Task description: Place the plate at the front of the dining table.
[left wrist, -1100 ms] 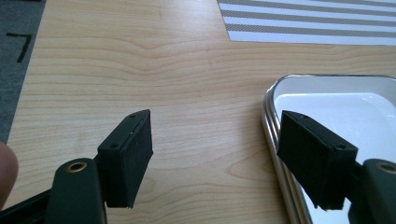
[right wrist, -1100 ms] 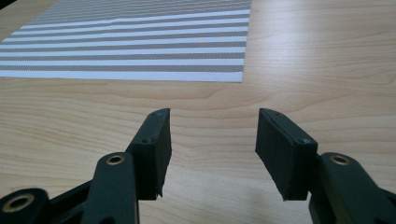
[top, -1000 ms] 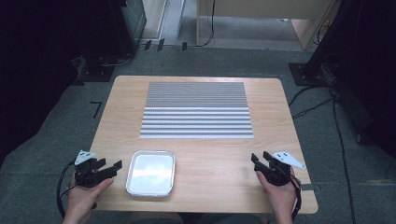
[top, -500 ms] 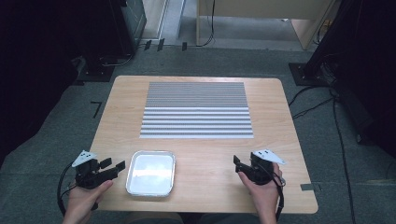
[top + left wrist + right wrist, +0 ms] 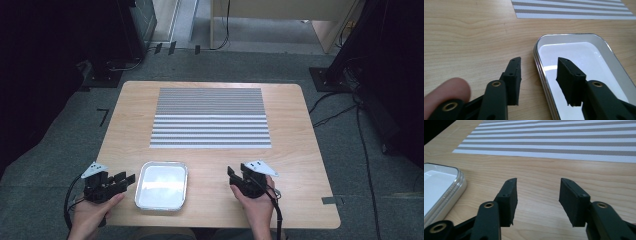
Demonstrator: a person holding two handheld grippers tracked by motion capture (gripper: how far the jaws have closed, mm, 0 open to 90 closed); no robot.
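No text, label, brand, number or sign can be read in any of the views.

Grey-and-white striped mat [image 5: 210, 118], pale wood-grain table [image 5: 300, 155], silvery tray [image 5: 162, 185] with white inside, black claws

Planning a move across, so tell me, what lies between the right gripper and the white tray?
Nothing: in the high view, bare wooden table separates the right gripper from the tray.
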